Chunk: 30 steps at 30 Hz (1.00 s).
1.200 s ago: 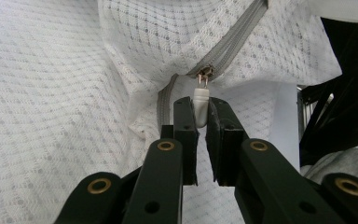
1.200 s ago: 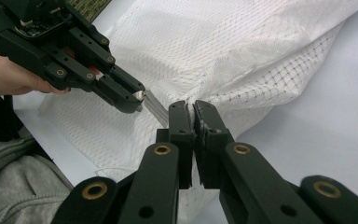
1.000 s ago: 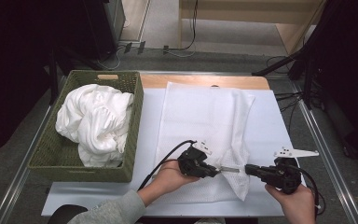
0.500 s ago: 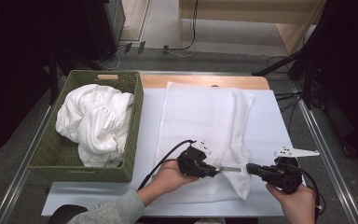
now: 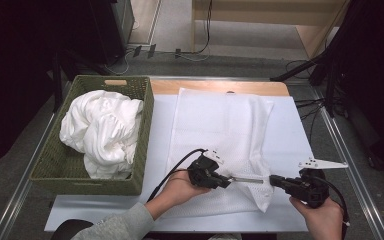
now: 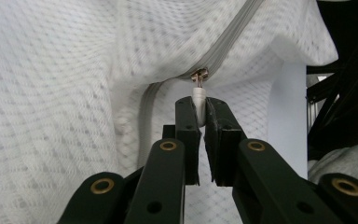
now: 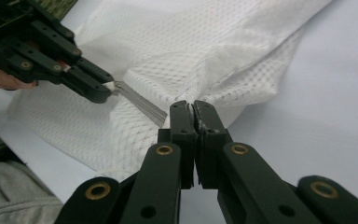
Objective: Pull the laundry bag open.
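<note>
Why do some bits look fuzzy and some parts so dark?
In the left gripper view the mesh bag is soft and blurry up close, while the zipper pull looks sharper. In the right gripper view the cloth blurs toward the top. In the high view the table is brightly lit; the floor around goes nearly black.

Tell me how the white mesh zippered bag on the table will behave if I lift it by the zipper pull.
The white mesh zippered bag will probably hang limp: it already puckers where the right gripper pinches it. It looks thin and see-through, so likely light. The small white zipper pull, clamped in the left gripper, may slip; the zipper could slide rather than lift the bag.
</note>
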Each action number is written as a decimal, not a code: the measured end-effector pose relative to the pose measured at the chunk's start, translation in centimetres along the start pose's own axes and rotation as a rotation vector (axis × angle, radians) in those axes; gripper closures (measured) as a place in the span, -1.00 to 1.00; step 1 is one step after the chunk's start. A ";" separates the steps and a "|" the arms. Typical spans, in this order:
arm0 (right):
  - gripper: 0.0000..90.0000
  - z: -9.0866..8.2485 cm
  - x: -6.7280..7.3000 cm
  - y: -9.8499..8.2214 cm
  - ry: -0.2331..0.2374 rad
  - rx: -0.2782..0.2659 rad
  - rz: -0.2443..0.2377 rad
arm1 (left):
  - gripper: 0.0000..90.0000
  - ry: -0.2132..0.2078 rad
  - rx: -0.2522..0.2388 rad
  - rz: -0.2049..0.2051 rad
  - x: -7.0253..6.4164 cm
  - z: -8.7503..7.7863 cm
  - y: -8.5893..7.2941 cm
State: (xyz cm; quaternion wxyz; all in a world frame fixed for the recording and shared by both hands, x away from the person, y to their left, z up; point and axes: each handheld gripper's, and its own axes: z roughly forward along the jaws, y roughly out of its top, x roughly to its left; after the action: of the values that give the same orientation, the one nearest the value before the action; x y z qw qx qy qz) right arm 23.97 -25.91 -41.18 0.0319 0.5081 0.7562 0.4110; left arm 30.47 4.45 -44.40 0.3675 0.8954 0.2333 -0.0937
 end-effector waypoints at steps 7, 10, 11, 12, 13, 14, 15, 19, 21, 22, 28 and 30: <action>0.97 -0.2 -0.6 -0.2 -0.009 0.004 0.008 | 0.95 -0.020 0.005 -0.028 0.2 -0.2 -0.1; 0.97 -0.1 -0.6 -0.2 -0.004 0.006 0.005 | 0.95 -0.022 0.003 -0.026 0.2 -0.4 -0.1; 0.97 -0.1 -0.6 -0.2 -0.008 0.007 0.004 | 0.95 -0.018 0.000 -0.020 0.1 -0.3 -0.1; 0.97 0.0 -0.7 -0.2 -0.011 0.009 0.003 | 0.95 -0.014 0.007 -0.011 0.1 -0.4 -0.1; 0.97 -0.1 -0.7 -0.2 -0.015 0.008 0.004 | 0.95 -0.010 0.006 -0.009 0.0 -0.3 -0.1; 0.97 -0.1 -0.7 -0.2 -0.021 0.008 0.005 | 0.95 -0.008 0.008 -0.011 0.0 -0.3 -0.1; 0.97 -0.1 -0.7 -0.2 -0.026 0.011 0.001 | 0.95 0.000 0.015 -0.010 0.0 -0.4 -0.1; 0.97 -0.3 -1.2 -0.3 -0.030 0.005 0.015 | 0.95 0.019 0.016 -0.016 0.3 -0.8 -0.2; 0.97 -0.4 -1.5 -0.4 -0.036 0.005 0.019 | 0.95 0.023 0.015 -0.015 0.3 -1.0 -0.2; 0.97 -0.3 -1.6 -0.4 -0.033 0.005 0.023 | 0.95 0.026 0.016 -0.018 0.3 -1.1 -0.3; 0.96 -0.6 -2.3 -0.6 -0.047 -0.003 0.032 | 0.95 0.042 0.021 -0.032 0.5 -1.8 -0.7; 0.96 -0.7 -2.7 -0.8 -0.042 -0.006 0.038 | 0.95 0.046 0.025 -0.033 0.4 -2.1 -0.9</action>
State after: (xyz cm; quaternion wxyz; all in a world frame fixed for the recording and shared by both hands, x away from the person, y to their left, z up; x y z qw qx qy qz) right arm 24.38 -28.53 -42.23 0.0412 0.5308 0.7444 0.4030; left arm 30.40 6.64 -43.56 0.3493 0.8979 0.2551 -0.0822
